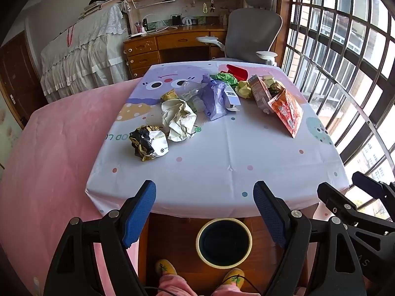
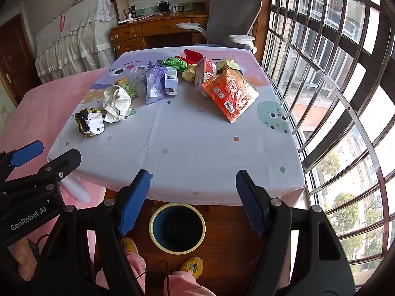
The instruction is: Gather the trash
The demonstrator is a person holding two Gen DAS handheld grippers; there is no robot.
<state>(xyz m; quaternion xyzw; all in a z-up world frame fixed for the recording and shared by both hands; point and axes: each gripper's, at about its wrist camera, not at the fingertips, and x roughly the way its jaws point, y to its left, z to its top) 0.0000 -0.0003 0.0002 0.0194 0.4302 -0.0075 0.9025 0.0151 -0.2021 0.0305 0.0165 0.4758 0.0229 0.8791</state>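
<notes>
Left wrist view: the left tool [image 1: 205, 197] hangs over the near edge of the worktop [image 1: 222, 162], its blue-padded jaws spread wide with nothing between them. Below it, on the wooden floor just in front of the worktop, stands a round bin [image 1: 224, 241] with a pale rim and dark inside. Trash lies across the far half of the patterned cloth. At near left sits a black, gold and white crumpled wrapper [image 1: 148, 143], touching a cream crumpled paper [image 1: 179, 119] behind it. Further back lie a clear plastic bottle [image 1: 191, 95], a purple plastic bag [image 1: 214, 98] and a white box [image 1: 232, 96]. At far right an orange snack bag [image 1: 287, 109] leans beside a brown carton [image 1: 260, 92], with a yellow paper ball [image 1: 244, 88], green wrapper [image 1: 224, 77] and red piece [image 1: 237, 71] behind. The right tool [image 1: 345, 185] shows at the right edge. Yellow slippers [image 1: 166, 266] appear at the bottom.

Right wrist view: the right tool [image 2: 193, 180] hovers over the near worktop edge, jaws wide apart and empty, with the bin [image 2: 177, 227] on the floor directly beneath. The orange snack bag [image 2: 229, 93] lies right of centre; the purple plastic bag [image 2: 154, 83] and white box [image 2: 171, 79] are at centre far, the cream crumpled paper [image 2: 116, 103] and the foil wrapper [image 2: 90, 122] to the left. The left tool [image 2: 47, 153] enters from the left, also spread.
</notes>
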